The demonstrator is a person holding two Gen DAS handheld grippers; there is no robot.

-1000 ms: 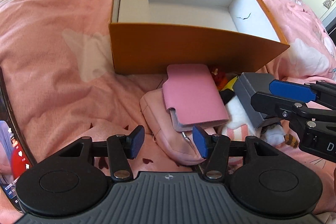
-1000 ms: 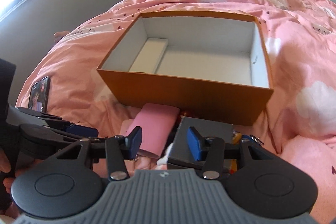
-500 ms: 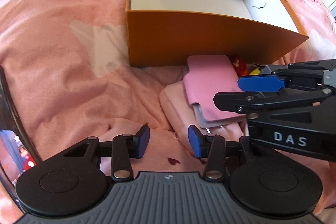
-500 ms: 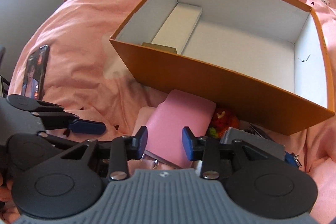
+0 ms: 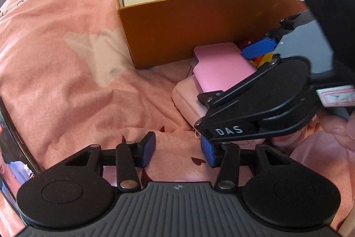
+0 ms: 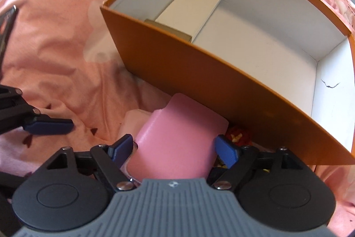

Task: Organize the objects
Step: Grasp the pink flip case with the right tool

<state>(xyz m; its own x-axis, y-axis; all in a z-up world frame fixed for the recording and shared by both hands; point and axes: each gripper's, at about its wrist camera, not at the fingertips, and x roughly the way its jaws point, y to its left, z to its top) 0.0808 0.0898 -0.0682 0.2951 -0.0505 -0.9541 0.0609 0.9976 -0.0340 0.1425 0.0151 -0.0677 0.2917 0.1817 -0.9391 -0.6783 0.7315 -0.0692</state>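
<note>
A pink leather case (image 6: 177,141) lies on a paler pink pouch (image 5: 187,101), just in front of the orange box (image 6: 199,81). My right gripper (image 6: 174,149) points down over the case. Its jaws are opening, with the case between the two blue pads, which do not clearly press on it. In the left wrist view a blue fingertip (image 5: 259,49) of that gripper shows beyond the case (image 5: 219,68). My left gripper (image 5: 178,151) hovers over the pink sheet just left of the pile. Its jaws are opening slightly and nothing is between them.
The orange box (image 5: 199,21) is white inside, with a white insert (image 6: 190,6) and a small brown item (image 6: 170,30) at its left end. A red and yellow toy (image 6: 238,136) and a dark grey box (image 5: 308,43) lie right of the case. A phone (image 5: 8,148) lies far left.
My right gripper has come left and down from the grey box to the pink case, and its jaws have widened around it. My left gripper has rolled a little but stayed in place.
</note>
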